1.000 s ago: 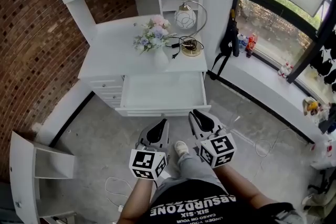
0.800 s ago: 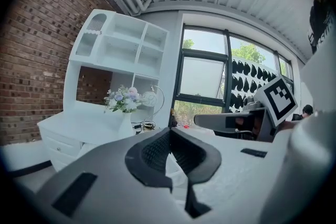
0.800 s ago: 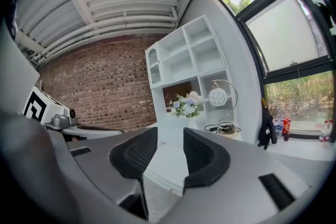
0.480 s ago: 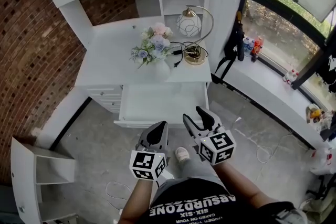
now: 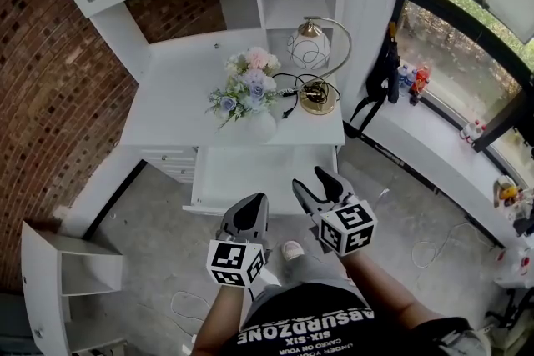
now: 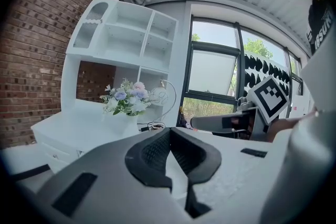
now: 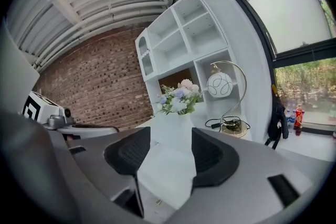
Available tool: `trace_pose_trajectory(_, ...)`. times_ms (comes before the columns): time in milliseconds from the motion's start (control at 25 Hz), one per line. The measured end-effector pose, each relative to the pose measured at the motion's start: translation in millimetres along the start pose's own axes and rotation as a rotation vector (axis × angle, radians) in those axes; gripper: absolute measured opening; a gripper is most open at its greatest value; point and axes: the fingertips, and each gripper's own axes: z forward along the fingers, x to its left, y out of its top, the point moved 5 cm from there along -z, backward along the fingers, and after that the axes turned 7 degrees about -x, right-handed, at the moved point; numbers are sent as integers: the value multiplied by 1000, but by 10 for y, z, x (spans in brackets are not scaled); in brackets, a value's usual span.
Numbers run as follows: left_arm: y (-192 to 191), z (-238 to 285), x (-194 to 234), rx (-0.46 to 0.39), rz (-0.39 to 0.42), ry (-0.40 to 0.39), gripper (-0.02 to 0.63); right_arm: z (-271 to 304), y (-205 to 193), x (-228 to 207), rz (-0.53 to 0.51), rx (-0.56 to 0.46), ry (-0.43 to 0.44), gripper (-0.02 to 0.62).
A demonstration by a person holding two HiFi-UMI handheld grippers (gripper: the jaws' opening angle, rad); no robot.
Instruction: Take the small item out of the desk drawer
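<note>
Brick-walled room (image 5: 58, 96); desk drawer (image 5: 250, 167) lies just ahead of right hand-held gripper (image 5: 309, 178).

L tool (image 5: 258, 199) shut; R tool (image 5: 310, 178) just opening, empty.

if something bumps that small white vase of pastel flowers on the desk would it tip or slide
Probably top-heavy: the flower bunch spreads wider than the small white vase, so a nudge may tip it. It looks like smooth ceramic, so likely slippery and breakable. It stands near the white desk's front edge above the open drawer and might fall in.
</note>
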Motion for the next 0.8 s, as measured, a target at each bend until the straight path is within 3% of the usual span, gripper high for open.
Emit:
trace_pose_trajectory(560, -85, 249, 300, 5, -17, 89, 3, 535, -345, -396, 1, 141, 32, 236)
trace_pose_trajectory(800, -141, 319, 410, 34, -24, 88, 3, 701, -531, -466, 51, 188, 32, 236)
